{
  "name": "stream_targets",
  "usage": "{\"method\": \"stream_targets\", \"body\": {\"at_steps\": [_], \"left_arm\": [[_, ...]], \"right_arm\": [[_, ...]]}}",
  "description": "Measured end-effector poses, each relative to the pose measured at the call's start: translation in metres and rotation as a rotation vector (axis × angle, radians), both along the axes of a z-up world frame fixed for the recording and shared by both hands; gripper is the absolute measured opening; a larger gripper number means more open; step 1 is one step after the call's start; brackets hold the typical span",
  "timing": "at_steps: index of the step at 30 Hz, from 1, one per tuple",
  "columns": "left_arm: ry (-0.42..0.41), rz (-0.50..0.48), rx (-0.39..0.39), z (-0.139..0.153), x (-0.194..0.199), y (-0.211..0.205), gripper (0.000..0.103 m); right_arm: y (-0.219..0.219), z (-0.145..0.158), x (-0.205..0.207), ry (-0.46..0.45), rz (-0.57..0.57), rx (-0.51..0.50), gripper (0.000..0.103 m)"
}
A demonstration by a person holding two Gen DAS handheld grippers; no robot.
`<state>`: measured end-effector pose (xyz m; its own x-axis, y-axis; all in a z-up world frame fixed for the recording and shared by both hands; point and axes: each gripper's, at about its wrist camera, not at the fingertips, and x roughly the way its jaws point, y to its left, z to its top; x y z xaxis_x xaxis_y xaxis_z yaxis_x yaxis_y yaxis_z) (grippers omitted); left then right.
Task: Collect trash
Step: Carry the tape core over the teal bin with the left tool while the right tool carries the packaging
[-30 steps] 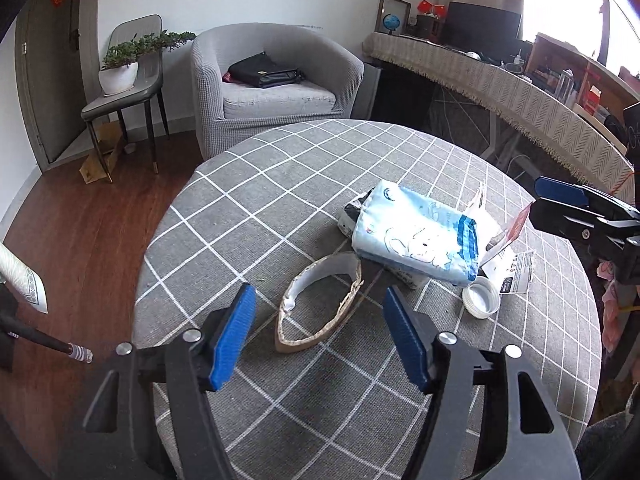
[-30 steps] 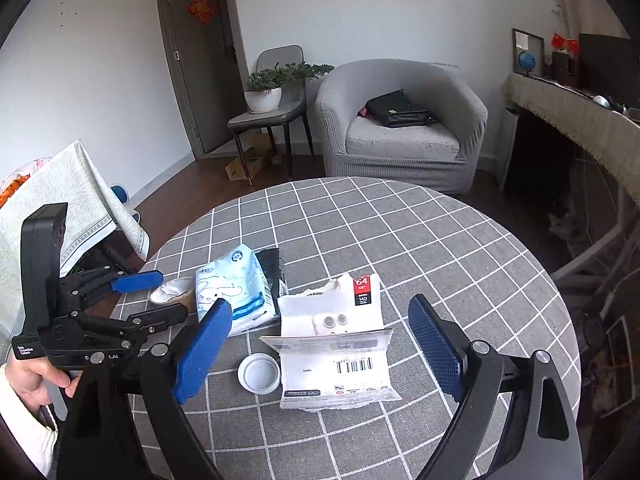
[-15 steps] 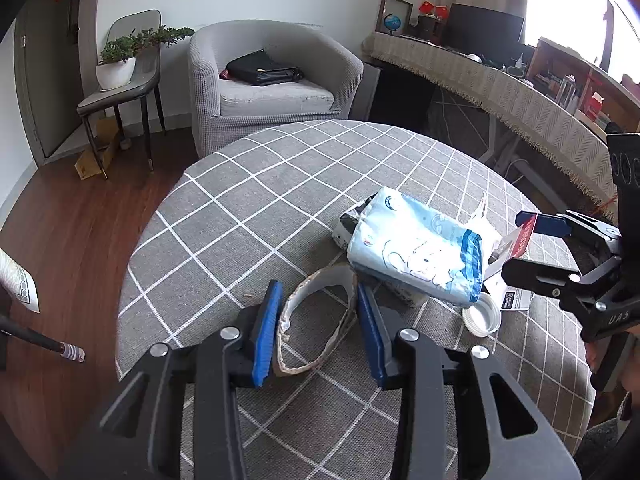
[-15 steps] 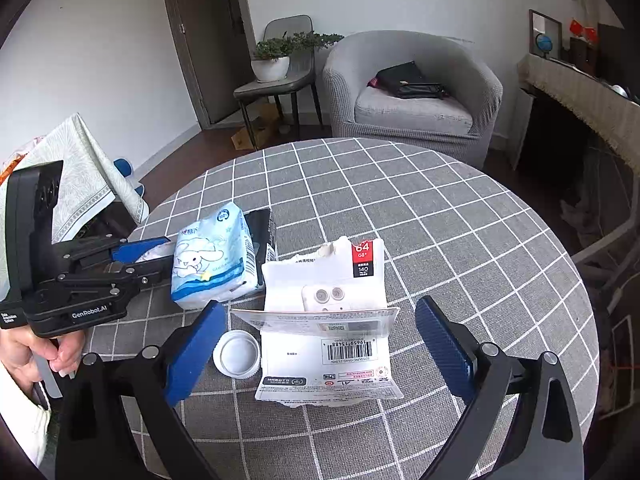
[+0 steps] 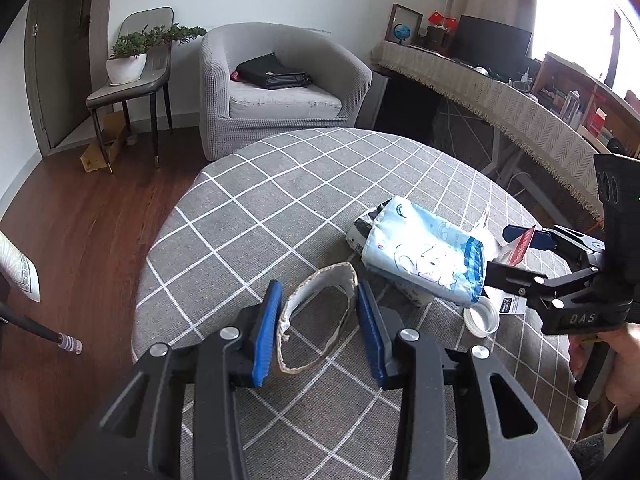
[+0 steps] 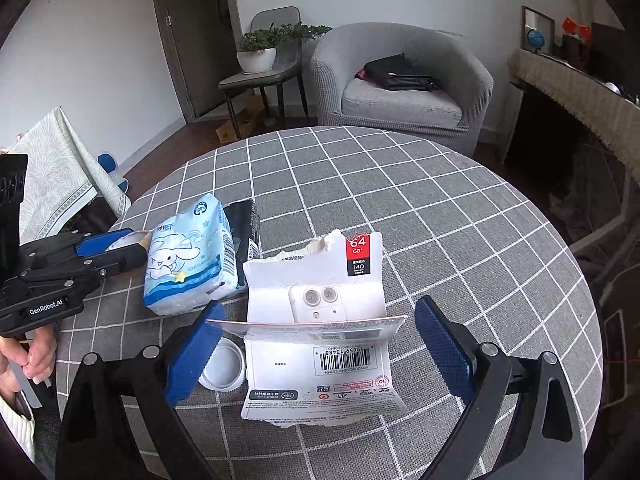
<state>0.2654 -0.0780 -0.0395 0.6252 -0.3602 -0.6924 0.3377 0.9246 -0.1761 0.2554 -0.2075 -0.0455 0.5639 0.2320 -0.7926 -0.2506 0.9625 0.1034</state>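
Note:
A squashed cardboard tape ring (image 5: 320, 316) lies on the checked round table (image 5: 288, 184). My left gripper (image 5: 320, 332) is shut on the ring, its blue pads pressing both sides. A blue tissue pack (image 5: 424, 256) lies just right of it, also in the right wrist view (image 6: 188, 264). A torn white card package (image 6: 320, 332) with a red corner lies between the wide-open fingers of my right gripper (image 6: 316, 352). A white plastic lid (image 6: 222, 364) sits beside its left pad. A black wrapper (image 6: 244, 224) lies behind the pack.
A grey armchair (image 5: 276, 88) with a black bag stands beyond the table. A chair with a potted plant (image 5: 128, 60) is at the left. A covered desk (image 5: 500, 96) runs along the right. Wood floor surrounds the table.
My left gripper closed from wide open onto the cardboard ring and moved in on it. My right gripper moved forward and down over the white package, staying open.

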Motion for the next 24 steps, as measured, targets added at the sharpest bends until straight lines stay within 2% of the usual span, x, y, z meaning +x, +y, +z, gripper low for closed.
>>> {"method": "stream_targets", "body": {"at_steps": [1,11,24], "left_arm": [[0.0,0.001,0.0,0.001,-0.001,0.001,0.041],[-0.009,0.0,0.009,0.006,-0.018,0.01,0.041],[-0.022,-0.005,0.035,0.011,-0.067,0.036,0.041]], "right_arm": [[-0.001,0.0,0.0,-0.001,-0.006,-0.001,0.077],[-0.012,0.017,-0.013,-0.061,-0.09,0.035,0.077],[0.012,0.026,-0.053,-0.103,-0.125,0.057,0.077]]}}
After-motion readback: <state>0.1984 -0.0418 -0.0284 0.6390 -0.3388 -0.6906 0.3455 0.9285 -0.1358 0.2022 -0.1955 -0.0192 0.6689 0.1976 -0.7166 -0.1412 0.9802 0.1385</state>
